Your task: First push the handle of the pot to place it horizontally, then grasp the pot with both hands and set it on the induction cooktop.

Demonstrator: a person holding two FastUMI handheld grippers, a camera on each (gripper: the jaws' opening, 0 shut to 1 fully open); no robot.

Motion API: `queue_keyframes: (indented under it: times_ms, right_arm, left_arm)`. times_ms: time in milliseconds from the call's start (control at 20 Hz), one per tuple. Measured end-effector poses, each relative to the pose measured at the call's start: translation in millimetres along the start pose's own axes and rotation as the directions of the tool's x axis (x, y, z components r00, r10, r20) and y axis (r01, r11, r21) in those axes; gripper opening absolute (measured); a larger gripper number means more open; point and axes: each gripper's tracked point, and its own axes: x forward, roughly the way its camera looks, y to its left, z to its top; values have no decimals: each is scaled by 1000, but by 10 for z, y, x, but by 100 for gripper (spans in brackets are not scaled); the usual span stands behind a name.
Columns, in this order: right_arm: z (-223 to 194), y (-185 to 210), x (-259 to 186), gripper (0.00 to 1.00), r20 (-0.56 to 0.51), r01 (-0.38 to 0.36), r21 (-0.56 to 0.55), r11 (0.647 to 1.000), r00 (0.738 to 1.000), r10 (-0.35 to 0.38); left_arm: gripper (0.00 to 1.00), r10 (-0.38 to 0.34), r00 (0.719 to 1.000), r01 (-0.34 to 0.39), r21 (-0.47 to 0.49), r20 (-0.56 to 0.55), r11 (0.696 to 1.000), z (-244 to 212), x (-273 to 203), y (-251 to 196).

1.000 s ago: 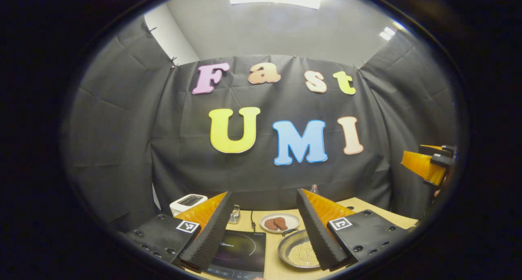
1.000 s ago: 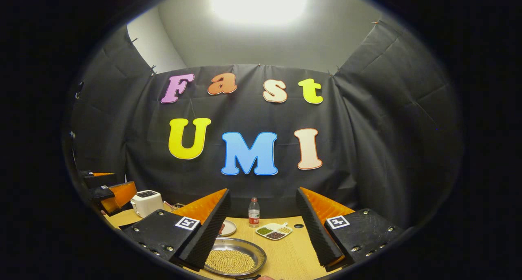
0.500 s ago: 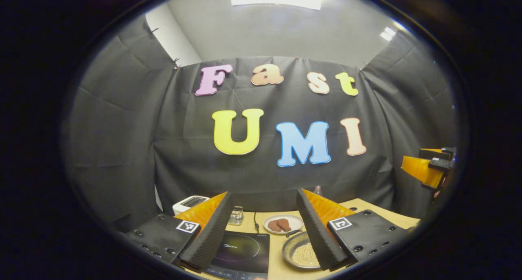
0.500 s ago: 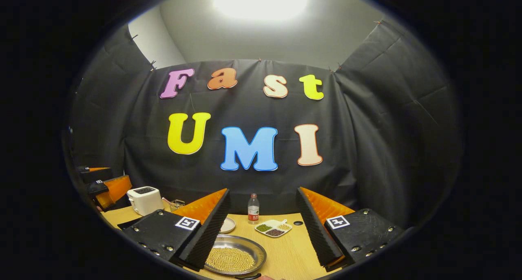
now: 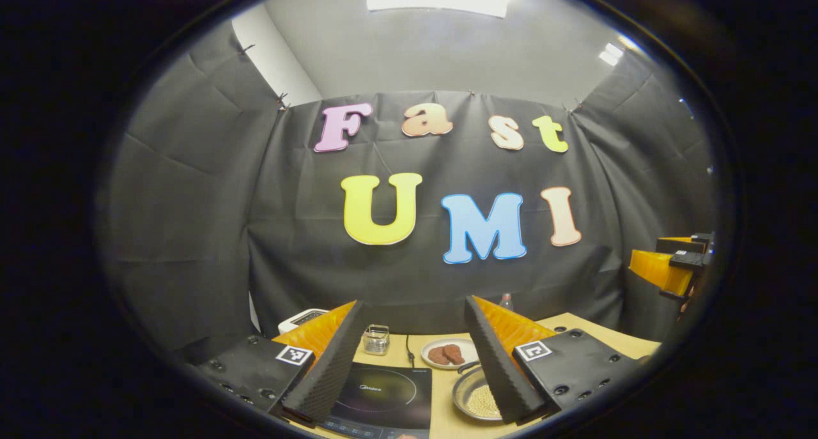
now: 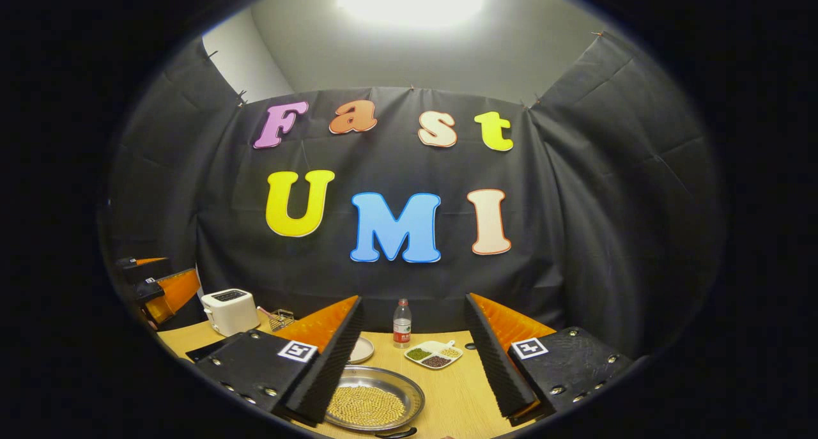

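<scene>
The pot (image 6: 374,404) is a shallow metal pan holding pale beans, on the wooden table (image 6: 447,394). A dark handle (image 6: 396,434) shows at its near rim in the right gripper view. My right gripper (image 6: 412,314) is open above and behind the pot, its left finger covering the pot's left edge. In the left gripper view the pot (image 5: 474,397) lies half hidden behind my right finger, with a dark handle (image 5: 468,365) at its far rim. The black induction cooktop (image 5: 383,394) lies to the pot's left, below my open left gripper (image 5: 413,317).
A plate of brown food (image 5: 447,353), a small wire basket (image 5: 376,338) and a white toaster (image 6: 229,310) stand at the back. A bottle (image 6: 401,324) and a sectioned dish of beans (image 6: 434,356) stand behind the pot. The other gripper (image 5: 664,266) shows at the far right.
Both cameras have drifted: in the left gripper view the cooktop and pot slid right, the pot further behind my finger. The right gripper view takes in slightly more table. Both grippers stayed open.
</scene>
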Motion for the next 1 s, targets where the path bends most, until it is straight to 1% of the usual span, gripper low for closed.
queue_keyframes:
  times_ms: [50,150,200,250,300,350,400,450,500,550,600,650,700,800,900,950,1000]
  right_arm:
    - [0,26,10,86,-4,-2,-2,1000,1000,2]
    - [-31,85,36,79,-15,-10,-3,1000,1000,10]
    - [-48,104,31,71,-21,-8,-8,1000,1000,8]
    - [-45,124,34,58,-21,-16,-7,1000,1000,15]
    - [-70,188,44,52,-27,-30,-4,1000,999,30]
    - [-78,267,40,52,-32,-56,-4,998,998,56]
    - [-131,238,84,45,-35,-27,-15,1000,999,26]
    - [-68,280,46,38,-28,-50,-13,999,998,49]
    - [-109,401,61,28,-37,-66,-16,998,997,65]
    - [-157,415,114,28,-40,-49,-31,998,998,48]
    - [-49,312,-48,9,-20,-5,-40,999,1000,4]
    - [-66,392,65,1,-18,-23,-38,999,1000,23]
    - [-177,522,15,6,-36,-43,-31,999,998,42]
    - [-413,658,51,3,-97,-90,-32,995,992,86]
    - [-682,768,34,4,-178,-136,-29,990,976,129]
    - [-808,794,23,4,-214,-149,-31,988,967,139]
    - [-930,801,23,3,-246,-163,-38,986,958,149]
  left_arm:
    - [99,3,1000,-3,0,1,1000,-3,-7,18]
    - [100,6,1000,-6,3,3,1000,-8,-8,72]
    - [99,6,1000,-6,5,4,1000,1,-7,95]
    - [100,6,1000,-6,9,5,1000,3,1,121]
    - [100,5,1000,-5,12,8,1000,9,7,144]
    - [99,4,1000,-4,14,10,1000,7,25,177]
    - [100,2,1000,-3,13,11,1000,12,27,197]
    - [100,1,1000,-2,9,10,1000,1,39,230]
    - [100,0,1000,0,4,7,1000,-9,40,267]
    - [100,-2,1000,2,3,3,1000,-40,42,298]
    - [100,-5,1000,5,3,3,1000,-46,51,330]
    - [100,-7,1000,7,4,2,1000,-68,65,369]
    - [100,-9,1000,9,4,0,1000,-71,72,420]
    - [100,-19,1000,19,-3,2,1000,-83,81,473]
    - [100,-9,1000,9,6,5,1000,-82,83,573]
    - [100,-4,1000,4,10,9,1000,-82,83,614]
    - [94,-3,1000,3,11,11,1000,-69,98,640]
